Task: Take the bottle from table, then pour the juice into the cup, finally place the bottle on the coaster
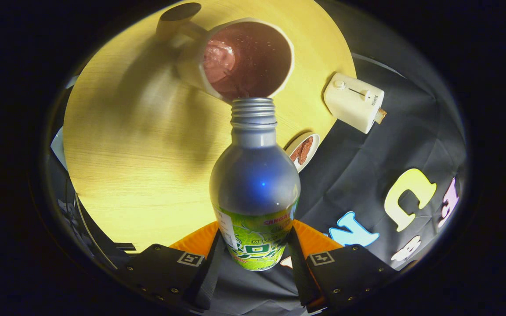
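Tool (255,259) clamped on bottle (255,184), one finger pressed to each side of its labelled lower body. Bottle uncapped, threaded neck pointing ahead, mouth right at the near rim of cup (246,59). Cup pale, with handle on the far side, holding dark reddish foamy juice; a thin dark trickle between bottle mouth and cup rim. Cup standing on round yellow wooden tabletop (125,145). Wide bare stretch of tabletop left of bottle and cup. On the other side, close to the tabletop edge, a small oval coaster (303,150) with brown pattern, just beside the bottle's shoulder. Beyond it, right at the edge, a cream toaster (353,102), well apart from the cup.
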The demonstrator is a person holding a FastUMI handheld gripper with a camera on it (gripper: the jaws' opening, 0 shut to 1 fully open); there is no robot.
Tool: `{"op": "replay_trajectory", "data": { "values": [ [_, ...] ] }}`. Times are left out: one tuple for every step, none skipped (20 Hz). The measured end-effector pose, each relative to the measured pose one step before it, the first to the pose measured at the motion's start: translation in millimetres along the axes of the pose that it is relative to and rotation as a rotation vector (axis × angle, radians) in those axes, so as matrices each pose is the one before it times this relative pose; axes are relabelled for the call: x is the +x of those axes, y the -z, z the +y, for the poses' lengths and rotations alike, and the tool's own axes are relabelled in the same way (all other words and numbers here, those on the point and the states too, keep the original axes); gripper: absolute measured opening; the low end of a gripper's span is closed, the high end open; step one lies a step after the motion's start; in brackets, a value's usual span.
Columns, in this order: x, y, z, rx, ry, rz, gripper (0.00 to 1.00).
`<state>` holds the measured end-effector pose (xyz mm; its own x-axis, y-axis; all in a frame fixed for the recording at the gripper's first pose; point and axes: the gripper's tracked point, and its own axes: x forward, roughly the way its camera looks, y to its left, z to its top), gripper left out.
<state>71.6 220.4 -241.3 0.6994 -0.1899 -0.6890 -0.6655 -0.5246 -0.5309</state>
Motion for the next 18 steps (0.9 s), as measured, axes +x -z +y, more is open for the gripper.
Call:
{"op": "replay_trajectory", "data": {
  "values": [
    [-1.32,0.47,-0.3,-0.00542,-0.00128,0.00307,0.72],
    [0.96,-0.11,-0.2,-0.0037,0.00116,0.00333,0.72],
    [-1.21,-0.77,-1.21,-0.00141,0.00243,-0.00011,0.72],
    [0.31,-0.28,-0.55,-0.00111,-0.00144,0.0005,0.72],
    [-0.11,0.53,-2.07,-0.005,-0.0011,0.00174,0.72],
    [0.13,-0.59,-1.25,-0.00732,0.00032,0.00201,0.72],
    [0.57,0.16,-1.76,-0.00613,-0.00055,0.00128,0.72],
    [-0.6,-0.06,0.06,-0.00511,-0.00068,0.00153,0.72],
    [0.16,0.0,-0.85,-0.00506,0.00044,0.00227,0.72],
    [0.4,-1.09,-1.38,-0.0037,0.00095,0.0006,0.72],
    [0.44,-0.61,-0.35,-0.00363,0.00004,-0.00068,0.72],
    [-0.6,-1.25,-1.32,-0.00442,-0.00048,0.00011,0.72],
    [-0.35,-0.79,-0.15,-0.00524,-0.00061,-0.00226,0.72],
    [0.44,-1.21,1.05,-0.00542,-0.00137,-0.00256,0.72],
    [0.26,-0.05,-0.36,-0.00427,-0.00058,0.00075,0.72],
    [-0.64,-0.08,-0.51,-0.00127,0.00106,0.00205,0.72],
    [-0.94,0.56,0.46,0.00071,-0.0007,0.00254,0.72],
    [0.08,-0.39,-0.38,-0.00073,0.00078,0.00076,0.72]
  ]
}}
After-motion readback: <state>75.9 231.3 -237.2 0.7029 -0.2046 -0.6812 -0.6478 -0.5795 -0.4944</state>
